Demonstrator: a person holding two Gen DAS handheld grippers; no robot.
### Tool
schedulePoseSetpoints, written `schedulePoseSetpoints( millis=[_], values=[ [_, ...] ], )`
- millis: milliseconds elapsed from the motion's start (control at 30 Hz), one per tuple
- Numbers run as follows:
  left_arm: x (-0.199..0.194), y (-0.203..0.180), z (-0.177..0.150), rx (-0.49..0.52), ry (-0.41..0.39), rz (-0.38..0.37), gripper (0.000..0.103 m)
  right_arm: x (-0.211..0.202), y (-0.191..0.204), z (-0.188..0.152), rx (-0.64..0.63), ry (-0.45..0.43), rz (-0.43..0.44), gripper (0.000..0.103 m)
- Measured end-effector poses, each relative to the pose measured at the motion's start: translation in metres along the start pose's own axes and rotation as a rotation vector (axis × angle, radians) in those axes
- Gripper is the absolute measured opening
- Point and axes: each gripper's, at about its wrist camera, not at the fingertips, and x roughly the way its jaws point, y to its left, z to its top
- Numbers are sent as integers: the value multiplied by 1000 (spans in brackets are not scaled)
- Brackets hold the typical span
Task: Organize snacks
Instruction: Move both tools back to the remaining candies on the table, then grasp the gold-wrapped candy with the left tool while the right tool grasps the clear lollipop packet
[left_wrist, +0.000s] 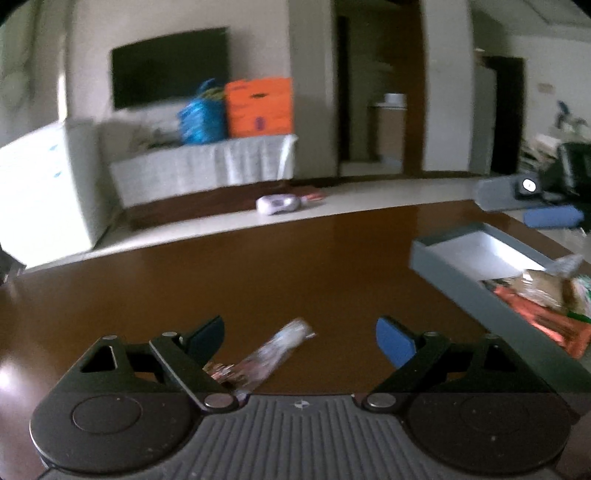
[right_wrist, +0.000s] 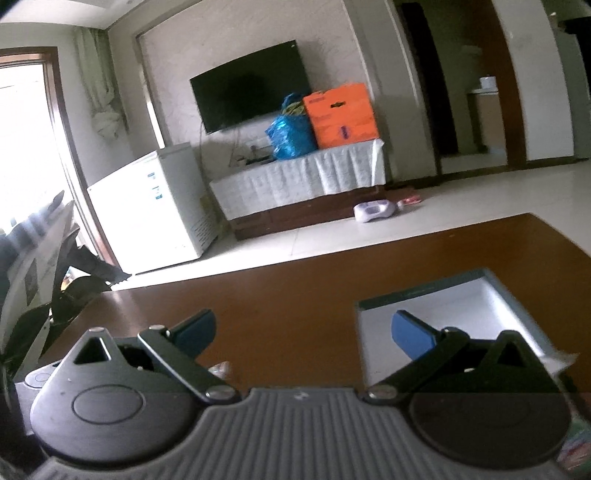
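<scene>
To the right of the wide-open, empty left gripper (left_wrist: 299, 339), a grey tray (left_wrist: 454, 280) already holds several snacks; one clear-wrapped snack (left_wrist: 273, 350) lies loose on the table below its jaws. Right gripper (right_wrist: 303, 332) also spread, empty.

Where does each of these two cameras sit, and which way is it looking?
Left wrist: on the left tool, open, looking across the glossy brown table over a clear-wrapped snack.
Right wrist: on the right tool, open, beside the grey rectangular tray.
Shared: table, tray, black wall television.
</scene>
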Motion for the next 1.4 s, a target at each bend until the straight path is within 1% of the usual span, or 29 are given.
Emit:
schedulePoseSetpoints(
  millis=[100,300,400,567,667,700,767,800,867,933,1000,1100,1167,1233,1267,1333,1400],
  values=[
    [-1,18,-3,-23,6,27,90,14,24,-6,-10,24,13,103],
    [0,36,-6,-33,14,78,90,48,69,-21,-71,79,-3,103],
    [7,47,-8,-73,28,94,87,66,91,-31,-106,117,-19,103],
    [14,65,-12,-142,49,127,81,91,111,-43,-142,171,-35,103],
    [22,75,-17,-177,55,117,79,99,119,-46,-142,177,-28,103],
    [26,78,-20,-190,68,125,77,102,120,-46,-144,180,-27,103],
    [30,83,-24,-231,87,105,75,108,123,-48,-151,188,-25,103],
    [31,86,-25,-237,81,100,75,112,124,-48,-153,192,-26,103],
    [35,89,-26,-234,89,119,75,119,124,-50,-156,206,-31,103],
    [37,91,-26,-234,85,104,75,126,123,-50,-160,213,-34,103],
    [39,91,-24,-217,74,104,75,134,122,-49,-163,221,-36,103],
    [42,93,-25,-218,82,94,74,141,125,-52,-171,231,-38,103],
    [42,99,-25,-217,78,101,71,147,126,-54,-177,242,-35,103],
    [44,101,-25,-209,86,103,63,153,129,-58,-183,254,-34,103],
    [44,102,-25,-196,89,104,62,155,131,-60,-185,257,-32,103],
    [44,102,-23,-176,98,103,55,163,134,-62,-187,271,-30,103],
    [44,101,-23,-160,103,105,52,169,139,-65,-184,282,-25,103]
  ],
)
